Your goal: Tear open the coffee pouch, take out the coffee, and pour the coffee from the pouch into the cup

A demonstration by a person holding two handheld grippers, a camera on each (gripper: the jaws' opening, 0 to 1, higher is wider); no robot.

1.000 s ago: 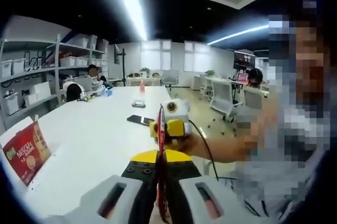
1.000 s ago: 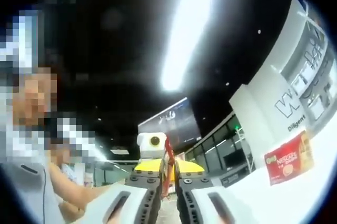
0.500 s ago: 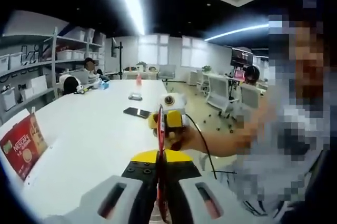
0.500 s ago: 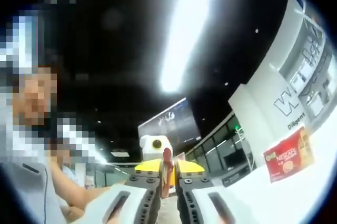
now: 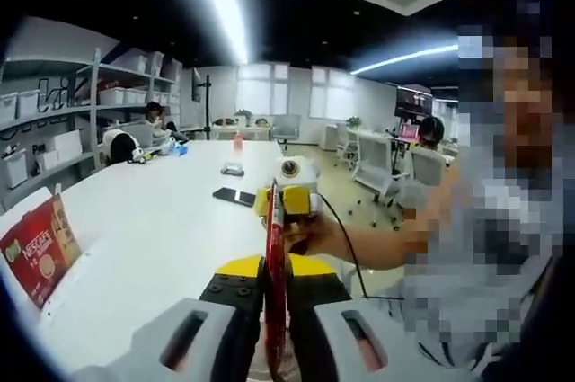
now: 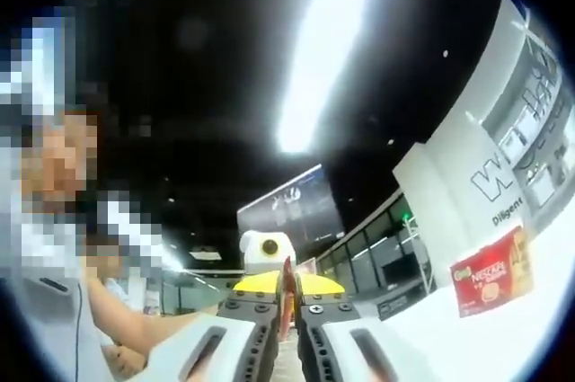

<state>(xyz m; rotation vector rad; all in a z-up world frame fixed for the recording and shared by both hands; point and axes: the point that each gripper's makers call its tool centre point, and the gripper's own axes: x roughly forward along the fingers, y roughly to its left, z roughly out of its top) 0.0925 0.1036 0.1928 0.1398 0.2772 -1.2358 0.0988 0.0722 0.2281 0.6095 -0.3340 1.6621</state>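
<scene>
Stretching away in the left gripper view, a long white table [image 5: 162, 220] carries a black phone [image 5: 235, 196] and a red Nescafé box [image 5: 38, 252], with shelving of white bins [image 5: 54, 121] and office chairs beyond. The left gripper [image 5: 272, 283] has its jaws pinched on a thin red coffee pouch [image 5: 274, 256], seen edge-on. The right gripper view tilts up to a dark ceiling with a bright light strip [image 6: 323, 49]; the right gripper [image 6: 287, 310] clamps the pouch's other end.

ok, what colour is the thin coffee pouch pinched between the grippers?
Red, seen edge-on: the thin coffee pouch shows best in the left gripper view.
</scene>
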